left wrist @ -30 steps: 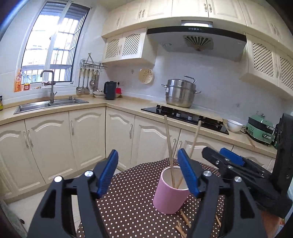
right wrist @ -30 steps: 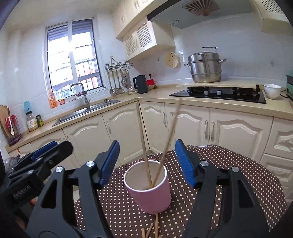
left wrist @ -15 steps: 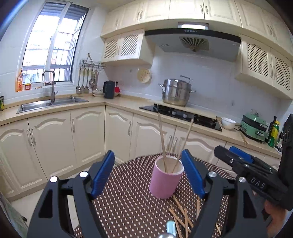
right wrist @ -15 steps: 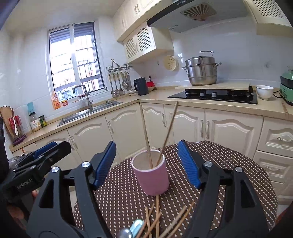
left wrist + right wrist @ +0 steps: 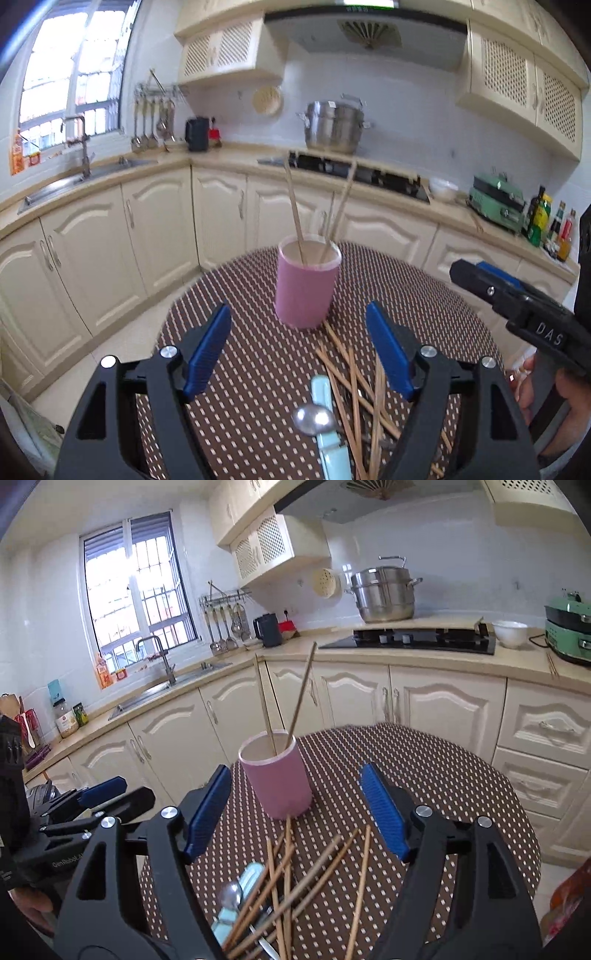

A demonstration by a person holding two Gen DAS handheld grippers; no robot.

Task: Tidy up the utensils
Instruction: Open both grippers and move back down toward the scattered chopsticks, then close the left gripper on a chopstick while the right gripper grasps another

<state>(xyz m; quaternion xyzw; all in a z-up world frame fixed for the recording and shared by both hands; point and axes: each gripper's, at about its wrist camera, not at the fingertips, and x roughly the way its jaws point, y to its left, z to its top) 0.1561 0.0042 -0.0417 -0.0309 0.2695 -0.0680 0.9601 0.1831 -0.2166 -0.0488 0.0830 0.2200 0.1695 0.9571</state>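
Observation:
A pink cup (image 5: 304, 288) stands on a round table with a brown dotted cloth (image 5: 236, 332), holding two upright wooden chopsticks (image 5: 295, 206). In front of the cup lie several loose chopsticks (image 5: 354, 376) and a metal spoon with a pale blue handle (image 5: 317, 421). My left gripper (image 5: 297, 325) hovers open above the table, short of the cup, with nothing between its blue pads. In the right wrist view the cup (image 5: 280, 779), the chopstick pile (image 5: 295, 878) and the spoon (image 5: 232, 893) show again. My right gripper (image 5: 293, 786) is open and empty too.
The right gripper (image 5: 476, 273) shows at the right edge of the left view, the left gripper (image 5: 114, 794) at the left edge of the right view. Cream cabinets (image 5: 443, 701), a hob (image 5: 406, 640), a steel pot (image 5: 384, 594) and a sink (image 5: 74, 177) ring the table.
Both grippers have drawn back from the cup and tipped downward, so the loose chopsticks and the spoon have come into view. Both pairs of jaws stand slightly wider.

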